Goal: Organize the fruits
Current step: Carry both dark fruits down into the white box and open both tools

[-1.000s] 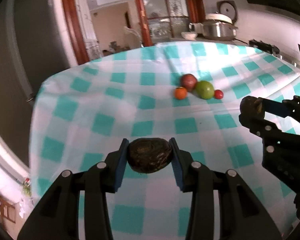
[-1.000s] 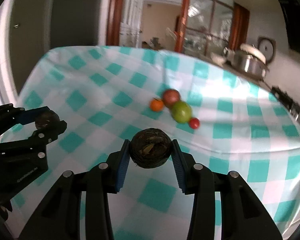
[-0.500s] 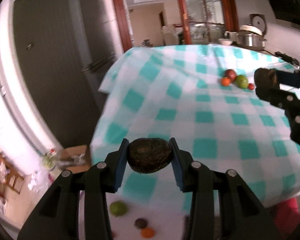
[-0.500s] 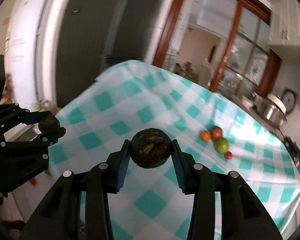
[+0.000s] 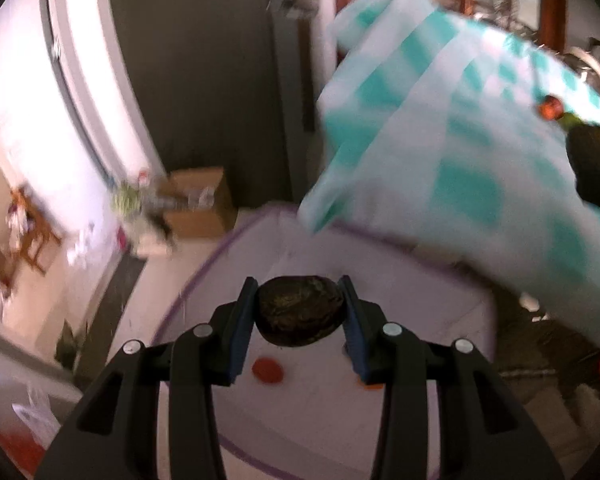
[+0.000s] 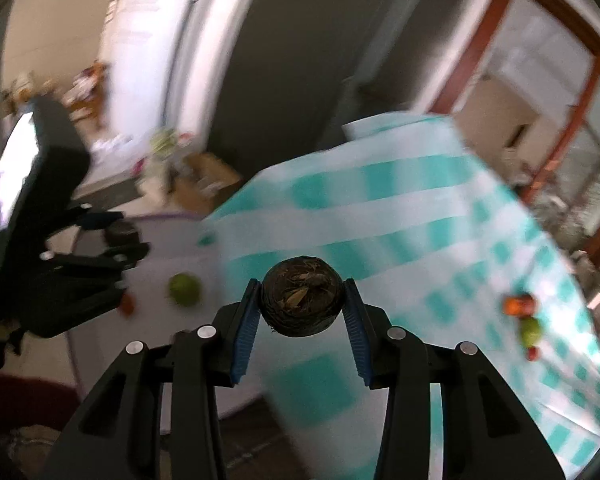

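Dark fruit (image 5: 299, 311) (wrinkled) sits clamped in left tongs (image 5: 299, 322).

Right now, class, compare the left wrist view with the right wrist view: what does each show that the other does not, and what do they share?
Only the left wrist view: the left hand-held gripper shut on a dark fruit, above a red fruit on the white container.

Only the right wrist view: the right hand-held gripper shut on a dark round fruit, and a green fruit in that container.

Both: the checked tablecloth and the orange fruit on it.
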`<state>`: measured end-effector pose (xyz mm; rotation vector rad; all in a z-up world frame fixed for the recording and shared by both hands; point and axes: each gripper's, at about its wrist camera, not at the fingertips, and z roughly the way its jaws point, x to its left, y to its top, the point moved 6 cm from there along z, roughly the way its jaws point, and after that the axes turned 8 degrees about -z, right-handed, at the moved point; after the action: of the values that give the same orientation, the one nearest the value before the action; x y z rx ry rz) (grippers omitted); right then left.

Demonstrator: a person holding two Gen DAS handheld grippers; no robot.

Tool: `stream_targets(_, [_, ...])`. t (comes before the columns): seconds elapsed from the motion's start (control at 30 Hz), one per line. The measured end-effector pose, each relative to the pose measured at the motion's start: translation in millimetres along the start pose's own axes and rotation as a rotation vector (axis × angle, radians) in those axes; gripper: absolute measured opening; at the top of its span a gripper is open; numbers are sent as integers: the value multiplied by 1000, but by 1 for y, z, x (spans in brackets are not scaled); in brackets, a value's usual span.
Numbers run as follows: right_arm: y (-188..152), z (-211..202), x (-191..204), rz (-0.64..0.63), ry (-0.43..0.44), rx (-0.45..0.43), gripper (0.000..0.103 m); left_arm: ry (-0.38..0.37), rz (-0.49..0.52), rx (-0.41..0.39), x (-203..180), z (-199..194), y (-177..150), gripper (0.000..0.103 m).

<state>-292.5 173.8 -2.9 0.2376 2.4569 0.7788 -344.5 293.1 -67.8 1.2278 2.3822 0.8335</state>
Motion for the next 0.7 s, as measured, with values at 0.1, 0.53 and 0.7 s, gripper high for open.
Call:
stream_targets(0.1, [-10, 43, 42, -52, 138, 81, 41, 24, -28, 98, 22, 38, -19, 41])
stream_targets(0.53, [-49, 174, 134, -149, 384, 364, 41, 162, 50, 438, 63, 158, -57, 41])
stream_targets(0.7, [-50, 200, 140, -141, 395, 418, 41, 166, 23, 532, 72, 173, -66, 42])
